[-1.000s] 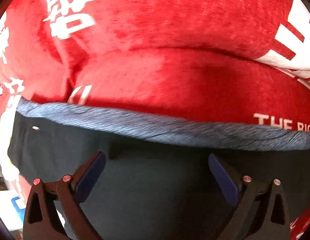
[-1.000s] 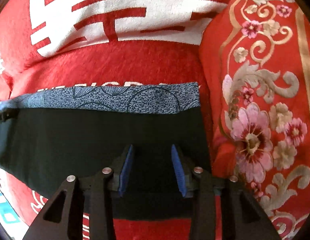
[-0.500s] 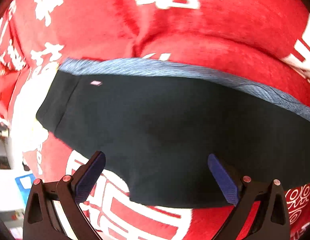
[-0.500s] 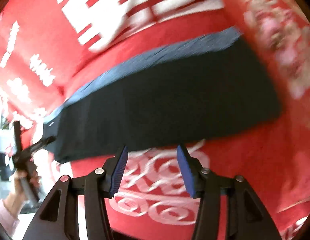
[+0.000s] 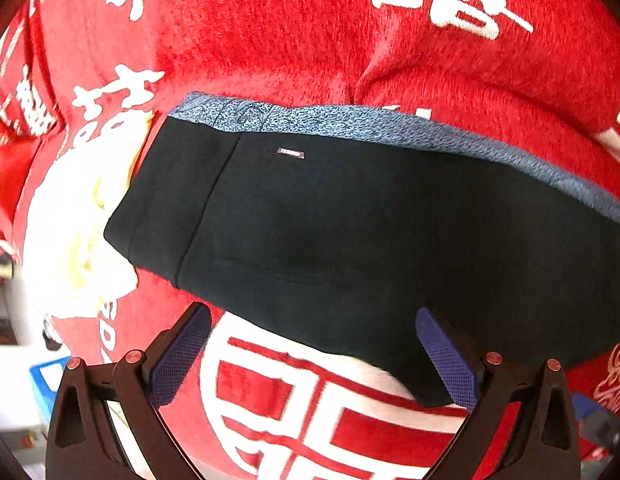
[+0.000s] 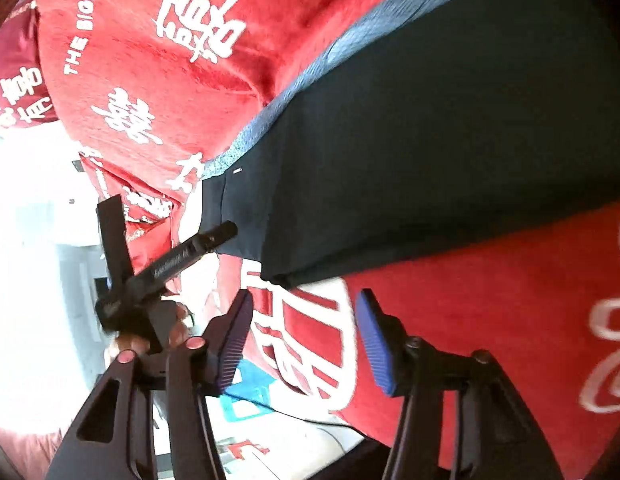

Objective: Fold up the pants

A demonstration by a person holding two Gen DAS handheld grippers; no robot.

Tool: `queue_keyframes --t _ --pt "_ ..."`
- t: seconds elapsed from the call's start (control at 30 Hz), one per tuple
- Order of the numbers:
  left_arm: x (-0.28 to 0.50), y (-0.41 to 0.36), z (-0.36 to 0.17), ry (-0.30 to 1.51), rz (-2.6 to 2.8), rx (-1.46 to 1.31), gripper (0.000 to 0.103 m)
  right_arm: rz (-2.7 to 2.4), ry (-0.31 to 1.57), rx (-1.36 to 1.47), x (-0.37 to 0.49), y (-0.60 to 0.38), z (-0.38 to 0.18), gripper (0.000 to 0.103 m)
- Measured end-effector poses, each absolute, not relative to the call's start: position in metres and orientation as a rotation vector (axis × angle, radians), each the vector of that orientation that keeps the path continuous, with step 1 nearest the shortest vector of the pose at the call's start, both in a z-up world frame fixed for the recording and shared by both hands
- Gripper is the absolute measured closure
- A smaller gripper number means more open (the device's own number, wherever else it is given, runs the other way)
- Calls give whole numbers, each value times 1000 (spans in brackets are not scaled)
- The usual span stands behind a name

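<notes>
Pants: folded into a flat black bundle with a blue patterned band along the far edge, lying on the red blanket of the bed; small label near the band.
Left tool: wide open, holding nothing, just short of the bundle's near edge; also visible in the right view, low at the left, pointing at the bundle's end.
Right tool: open, empty, off the near corner of the bundle, tilted.
Change: a second ago both tools over the black cloth, close in; now both backed off and clear of it, cloth left flat.
Meaning: fold probably set down and released; task likely at or near its end, perhaps a last smoothing left.
Edges: near edge and left end of the bundle free and easy to reach; far band edge against a raised blanket ridge.
Open room: bare blanket on the near side; bed edge and floor clutter low at the left.
</notes>
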State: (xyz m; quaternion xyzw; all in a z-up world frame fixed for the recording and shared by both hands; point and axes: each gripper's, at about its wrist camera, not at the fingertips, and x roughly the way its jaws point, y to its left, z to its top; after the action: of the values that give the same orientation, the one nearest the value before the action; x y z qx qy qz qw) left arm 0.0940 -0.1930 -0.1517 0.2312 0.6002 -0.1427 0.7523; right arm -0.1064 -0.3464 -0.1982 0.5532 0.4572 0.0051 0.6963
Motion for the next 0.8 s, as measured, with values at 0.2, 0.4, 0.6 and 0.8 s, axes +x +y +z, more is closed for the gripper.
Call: queue_keyframes --t 0.2,0.4,0.6,0.8 --pt "94 -189 -166 1309 -383 543 0 -66 1010 1264 -87 -334 -217 49" --pt "93 -199 -173 1297 -452 548 0 -151 937 1329 -89 -346 -220 49" --pt "87 -216 -181 1309 -510 573 0 -276 969 1363 -86 -355 -220 95" --pt "47 -210 -187 1263 -562 671 0 -317 1077 1143 -90 -333 -208 95"
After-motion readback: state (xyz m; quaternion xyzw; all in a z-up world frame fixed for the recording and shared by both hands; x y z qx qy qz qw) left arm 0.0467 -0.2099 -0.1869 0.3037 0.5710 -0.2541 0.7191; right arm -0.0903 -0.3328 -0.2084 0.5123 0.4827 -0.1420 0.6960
